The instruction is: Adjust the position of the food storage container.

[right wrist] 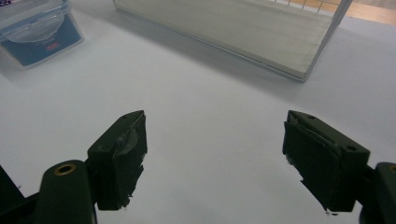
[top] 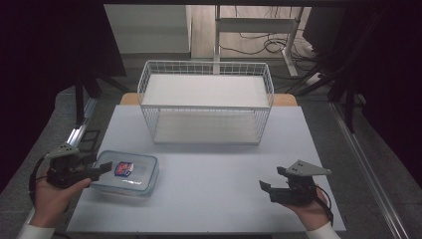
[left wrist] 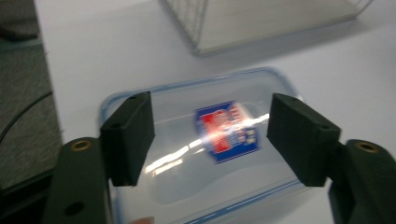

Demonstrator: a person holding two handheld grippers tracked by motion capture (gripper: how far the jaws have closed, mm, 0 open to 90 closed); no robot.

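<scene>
Jaws of the left gripper point(top: 102, 168) are standing apart over the near-left end of the clear plastic container point(top: 130, 172), not pressing it; jaws of the right gripper point(top: 269, 191) are gaping wide over bare table point(top: 214, 199) near the near-right corner. Lying by the table's left edge, the lidded container is wearing a blue-and-red label point(left wrist: 227, 131), too blurred to read. Behind, a white wire basket point(top: 206, 102) is sitting empty at the far edge.
</scene>
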